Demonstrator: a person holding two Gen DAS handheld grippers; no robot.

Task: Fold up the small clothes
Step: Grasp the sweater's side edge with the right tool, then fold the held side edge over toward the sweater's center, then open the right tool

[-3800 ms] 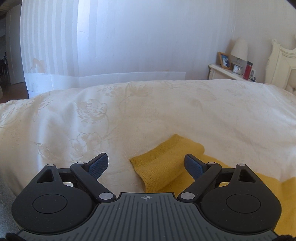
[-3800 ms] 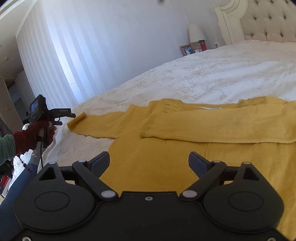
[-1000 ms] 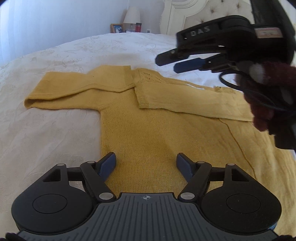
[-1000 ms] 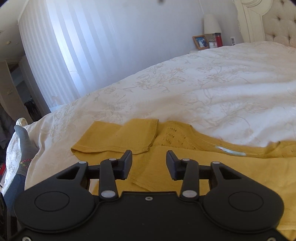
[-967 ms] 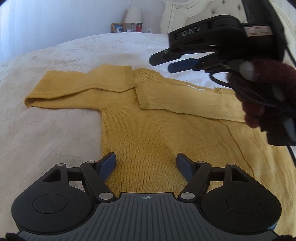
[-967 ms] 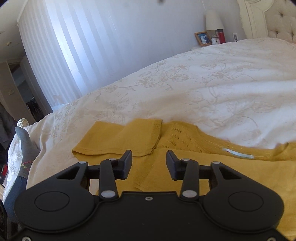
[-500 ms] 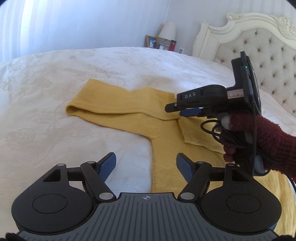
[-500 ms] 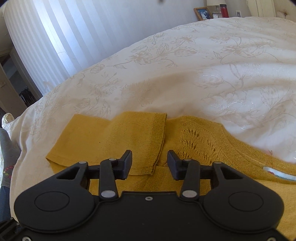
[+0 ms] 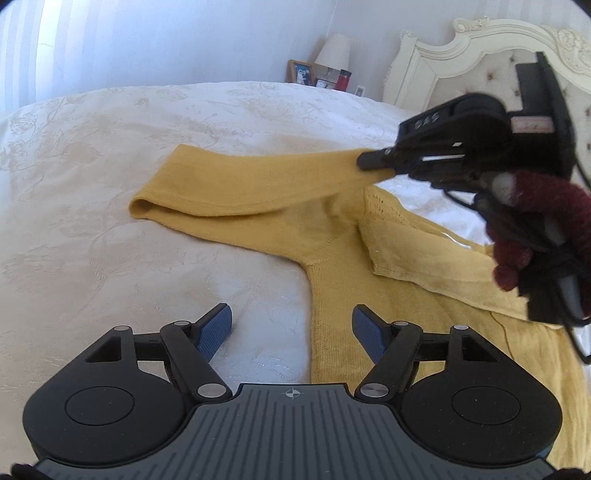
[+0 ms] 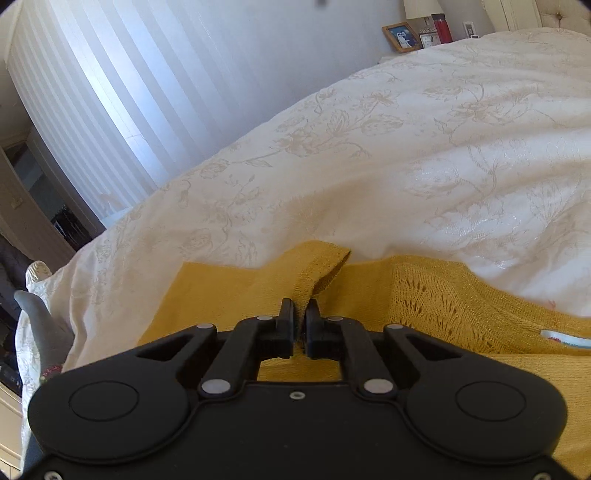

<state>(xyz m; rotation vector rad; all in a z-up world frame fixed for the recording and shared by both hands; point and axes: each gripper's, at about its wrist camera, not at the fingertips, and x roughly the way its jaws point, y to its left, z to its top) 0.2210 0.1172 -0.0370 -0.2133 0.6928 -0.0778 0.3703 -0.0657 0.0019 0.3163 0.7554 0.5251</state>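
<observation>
A yellow knit sweater (image 9: pixel 354 280) lies flat on the bed, its other sleeve folded across the chest. The near sleeve (image 9: pixel 236 188) is doubled back toward the collar. My right gripper (image 9: pixel 364 162) is shut on that sleeve's cuff and holds it raised off the bed. In the right wrist view the right gripper (image 10: pixel 300 314) pinches the cuff (image 10: pixel 321 266) between its pads, beside the lacy collar (image 10: pixel 424 295). My left gripper (image 9: pixel 291 325) stands open just above the sweater's side edge below the armpit, nothing between its fingers.
The white floral bedspread (image 9: pixel 110 155) spreads all round the sweater. A tufted headboard (image 9: pixel 480 55) rises at the far right. A nightstand beyond the bed carries a lamp (image 9: pixel 334 50), a photo frame (image 10: pixel 402 37) and a red bottle (image 10: pixel 441 27). A dark red glove (image 9: pixel 532 229) grips the right tool.
The right gripper has shut on the sleeve cuff and drawn it up and toward the collar. The left gripper stays open and has barely moved in the last half second.
</observation>
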